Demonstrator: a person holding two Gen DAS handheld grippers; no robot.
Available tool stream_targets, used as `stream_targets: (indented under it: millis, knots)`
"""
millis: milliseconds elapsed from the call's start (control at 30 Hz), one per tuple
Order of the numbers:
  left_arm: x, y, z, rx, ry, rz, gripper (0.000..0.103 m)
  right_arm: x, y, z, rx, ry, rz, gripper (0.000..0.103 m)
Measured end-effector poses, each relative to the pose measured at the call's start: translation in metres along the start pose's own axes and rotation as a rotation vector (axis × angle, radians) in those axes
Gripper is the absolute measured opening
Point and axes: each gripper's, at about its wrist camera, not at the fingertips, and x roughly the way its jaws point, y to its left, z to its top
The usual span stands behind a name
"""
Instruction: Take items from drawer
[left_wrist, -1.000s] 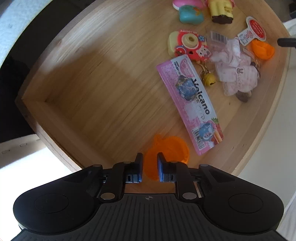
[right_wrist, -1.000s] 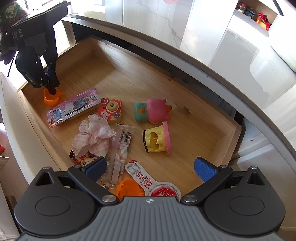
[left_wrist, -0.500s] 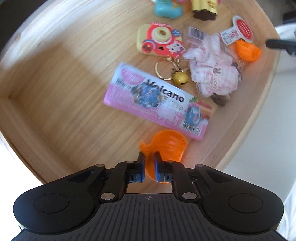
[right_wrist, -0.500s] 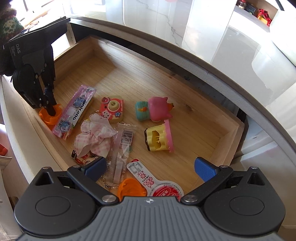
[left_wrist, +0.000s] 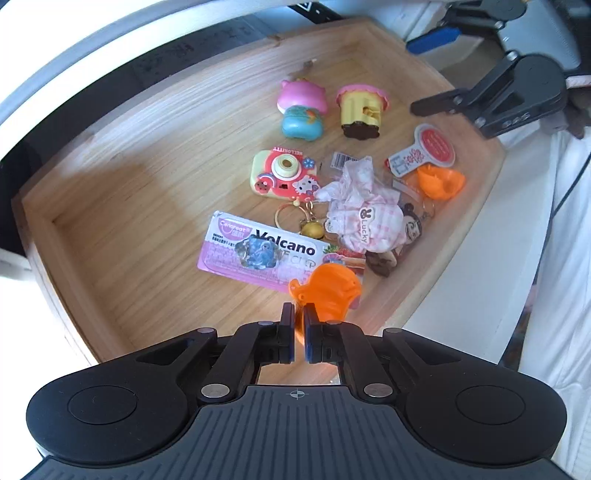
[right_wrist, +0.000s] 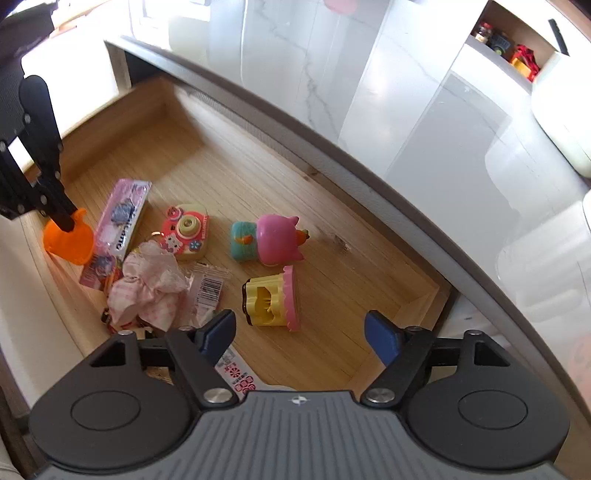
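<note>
The left gripper (left_wrist: 299, 326) is clamped on a translucent orange plastic toy (left_wrist: 328, 291), lobed like a pumpkin, above the wooden drawer's (left_wrist: 122, 206) front edge. The right gripper (right_wrist: 299, 332) is closing, nothing between its jaws.

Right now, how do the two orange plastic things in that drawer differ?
One orange piece is pinched by its edge in the left hand-held gripper and hangs over the pink Volcano packet; the other orange piece lies loose near the drawer's front edge, by a red-and-white tag. The held one shows its ribbed outside, the loose one its hollow inside. Both are bright orange plastic and look alike.
</note>
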Motion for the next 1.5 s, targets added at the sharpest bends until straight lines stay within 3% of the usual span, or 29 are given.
stream_targets:
  millis: [100,300,333,367,467,533,667,767,833,967,1067,1133,1267,1333,1433,1500]
  knots:
    - [-0.017,0.004,0.000,-0.006,-0.059,-0.021,0.006,0.017,0.011,0.012,-0.064,0.043,-0.007,0.074]
    - [-0.019,0.001,-0.006,-0.003,-0.078,-0.048,0.006,0.061,0.032,0.026,-0.179,0.121,-0.041,0.074]
    - [-0.020,0.000,-0.006,-0.002,-0.081,-0.049,0.006,0.066,0.033,0.027,-0.183,0.134,-0.034,0.067]
    - [-0.021,-0.001,-0.005,-0.001,-0.088,-0.048,0.006,0.070,0.034,0.028,-0.190,0.150,-0.027,0.045]
    - [-0.037,-0.005,-0.004,-0.017,-0.137,-0.066,0.006,0.060,0.035,0.029,-0.193,0.145,-0.012,0.042]
    - [-0.061,-0.007,0.001,-0.044,-0.216,-0.096,0.006,0.034,0.034,0.029,-0.187,0.091,-0.006,0.042]
    - [-0.118,-0.002,0.028,-0.113,-0.472,-0.103,0.006,-0.036,0.020,0.027,-0.092,-0.050,0.019,0.042]
    - [-0.139,0.011,0.064,-0.192,-0.661,-0.001,0.006,-0.077,0.006,0.028,0.002,-0.156,0.013,0.042]
    - [-0.130,0.022,0.091,-0.250,-0.741,0.093,0.007,-0.093,-0.004,0.038,0.060,-0.213,0.000,0.042]
    - [-0.093,0.041,0.122,-0.302,-0.766,0.149,0.012,-0.106,-0.019,0.052,0.147,-0.269,-0.083,0.042]
    - [-0.081,0.046,0.128,-0.309,-0.733,0.146,0.015,-0.104,-0.036,0.067,0.202,-0.292,-0.124,0.042]
    - [-0.080,0.050,0.129,-0.332,-0.751,0.135,0.015,-0.100,-0.047,0.081,0.238,-0.315,-0.150,0.042]
    - [-0.096,0.064,0.112,-0.409,-0.849,0.125,0.015,-0.079,-0.061,0.119,0.301,-0.356,-0.197,0.042]
    - [-0.111,0.069,0.099,-0.442,-0.901,0.137,0.015,-0.063,-0.068,0.137,0.334,-0.392,-0.174,0.042]
    - [-0.128,0.074,0.081,-0.450,-0.869,0.065,0.015,-0.043,-0.075,0.151,0.384,-0.393,-0.152,0.053]
    - [-0.136,0.063,0.068,-0.371,-0.839,0.063,0.015,-0.040,-0.076,0.147,0.383,-0.389,-0.140,0.057]
